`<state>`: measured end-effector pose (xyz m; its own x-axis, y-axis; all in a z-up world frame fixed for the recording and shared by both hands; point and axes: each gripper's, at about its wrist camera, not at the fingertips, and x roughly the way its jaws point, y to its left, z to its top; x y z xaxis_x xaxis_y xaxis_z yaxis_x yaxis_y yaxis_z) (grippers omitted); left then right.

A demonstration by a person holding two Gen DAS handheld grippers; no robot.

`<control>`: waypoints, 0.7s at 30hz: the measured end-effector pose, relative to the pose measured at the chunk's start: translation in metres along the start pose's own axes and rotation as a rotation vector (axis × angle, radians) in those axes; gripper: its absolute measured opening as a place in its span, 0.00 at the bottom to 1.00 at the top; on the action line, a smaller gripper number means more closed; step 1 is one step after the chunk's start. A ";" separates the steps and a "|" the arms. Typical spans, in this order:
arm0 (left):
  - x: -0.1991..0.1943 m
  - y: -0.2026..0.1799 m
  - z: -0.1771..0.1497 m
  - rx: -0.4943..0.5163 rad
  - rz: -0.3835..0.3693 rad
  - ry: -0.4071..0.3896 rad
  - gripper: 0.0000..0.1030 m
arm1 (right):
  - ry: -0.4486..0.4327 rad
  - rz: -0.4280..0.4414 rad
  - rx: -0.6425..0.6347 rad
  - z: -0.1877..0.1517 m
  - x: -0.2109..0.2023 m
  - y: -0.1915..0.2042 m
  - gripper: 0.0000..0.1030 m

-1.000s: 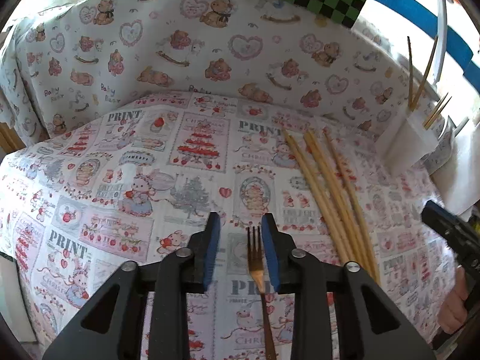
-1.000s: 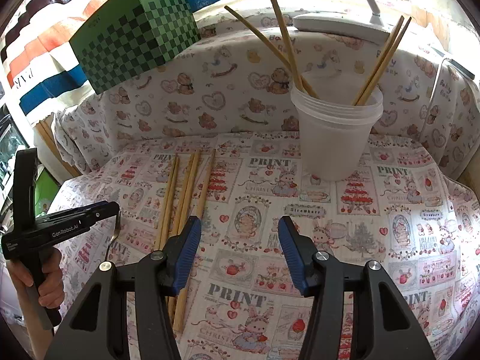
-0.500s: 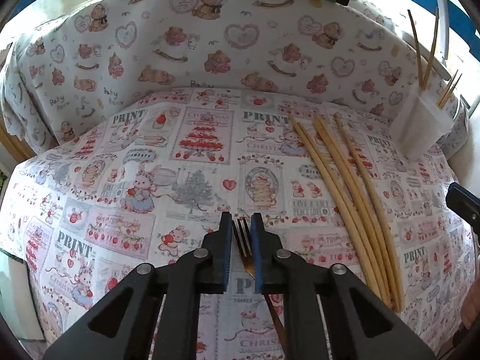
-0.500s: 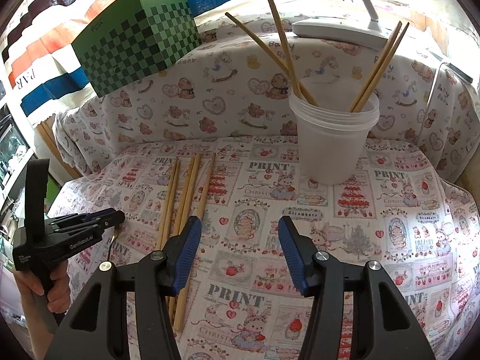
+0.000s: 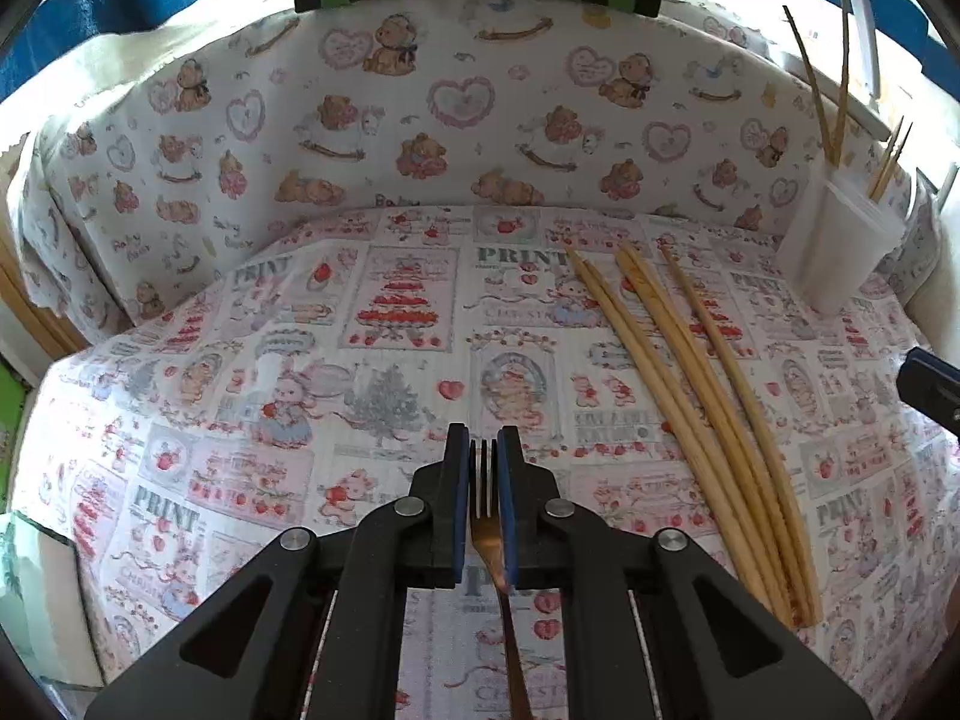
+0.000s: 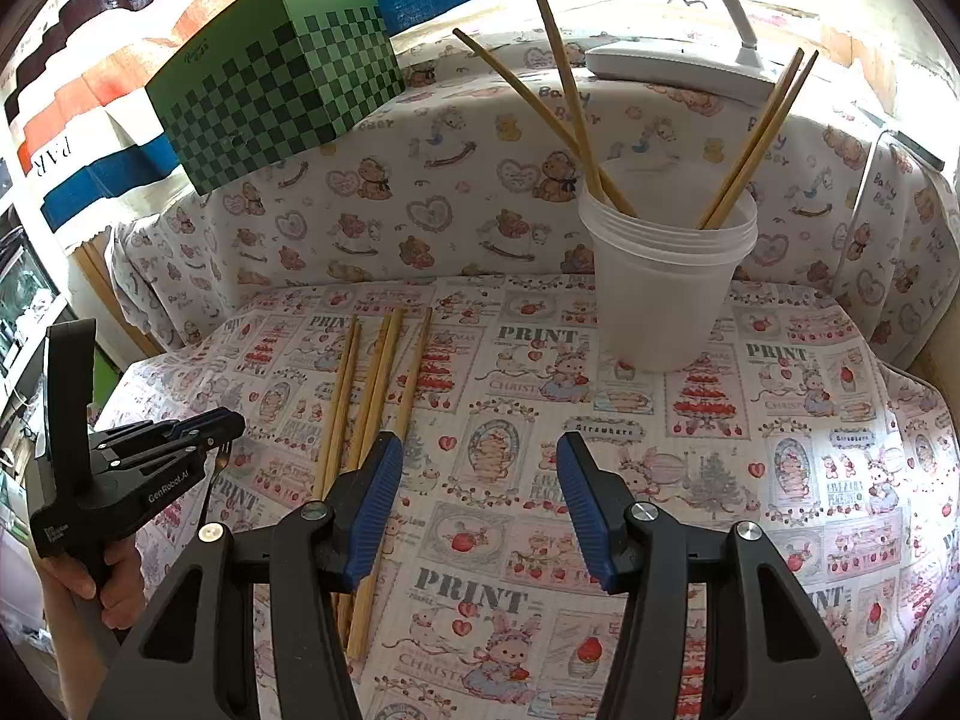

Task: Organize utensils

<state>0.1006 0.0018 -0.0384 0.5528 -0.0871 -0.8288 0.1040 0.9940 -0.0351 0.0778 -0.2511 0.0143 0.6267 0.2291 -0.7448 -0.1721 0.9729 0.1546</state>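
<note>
My left gripper is shut on a gold fork, tines pointing forward, held just above the printed cloth. It also shows at the left of the right wrist view, with the fork hanging under it. Several wooden chopsticks lie on the cloth to its right; they also show in the right wrist view. A white plastic cup holding several chopsticks stands at the back; it also shows in the left wrist view. My right gripper is open and empty above the cloth, right of the loose chopsticks.
A green checkered box sits on the raised teddy-bear cloth ledge behind the table. A white lamp stands behind the cup. The table's left edge drops off near my left hand.
My left gripper closed on the fork and lifted it slightly off the cloth. The right gripper stayed open and barely moved.
</note>
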 end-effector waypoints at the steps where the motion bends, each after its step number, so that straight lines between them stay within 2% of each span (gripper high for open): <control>1: 0.000 0.002 0.001 -0.019 -0.040 0.015 0.08 | 0.000 -0.001 0.000 0.000 0.000 0.000 0.54; 3: 0.005 0.012 0.002 -0.086 -0.118 0.060 0.08 | -0.001 -0.002 -0.001 0.001 0.000 -0.001 0.54; 5: 0.008 0.019 0.002 -0.124 -0.160 0.073 0.08 | 0.000 -0.002 -0.001 0.001 0.000 -0.001 0.54; 13: 0.009 0.033 0.003 -0.181 -0.214 0.087 0.08 | 0.003 0.002 -0.004 0.000 0.000 -0.001 0.54; 21: 0.008 0.038 0.004 -0.193 -0.250 0.095 0.09 | 0.002 0.001 -0.004 0.000 -0.001 0.000 0.54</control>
<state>0.1122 0.0382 -0.0448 0.4494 -0.3326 -0.8291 0.0635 0.9377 -0.3417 0.0775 -0.2509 0.0148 0.6245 0.2304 -0.7462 -0.1762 0.9724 0.1528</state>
